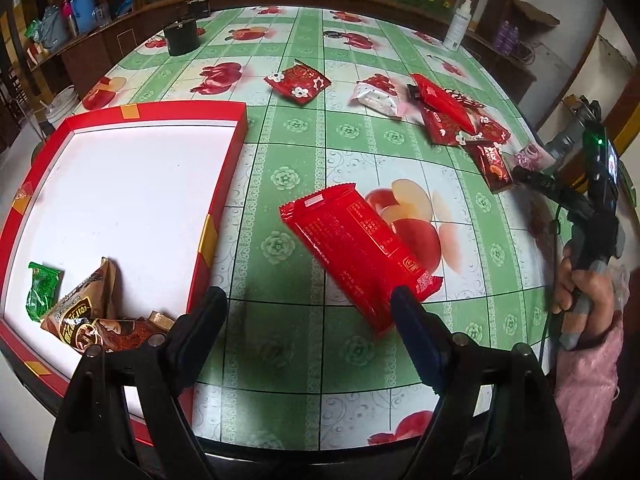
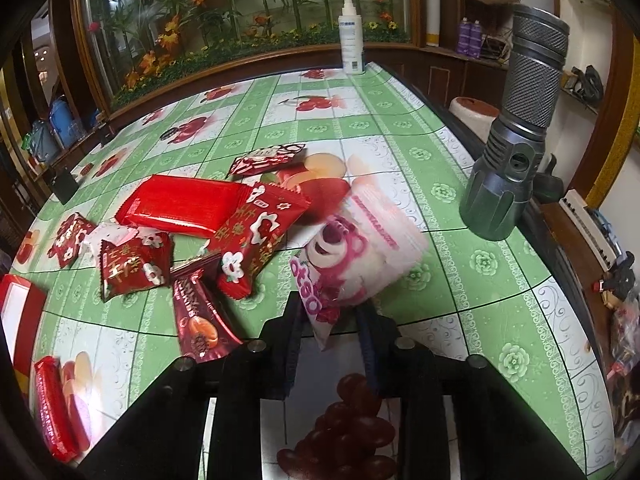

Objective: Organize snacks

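Pink-and-white snack pouch [image 2: 352, 256] lies on the desk [image 2: 460, 288], its near corner pinched in the right gripper [image 2: 332, 320]. Left gripper [image 1: 308, 312] hangs wide, empty, over the diagonal red packet [image 1: 356, 256], beside the red tray [image 1: 224, 184].

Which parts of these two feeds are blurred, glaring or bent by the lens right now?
Right wrist view: the pink-and-white packet in the right gripper is smeared by motion blur, while the flashlight stays sharp. Left wrist view: the box's white floor is washed out by glare, and the tablecloth grid bows towards the dark corners.
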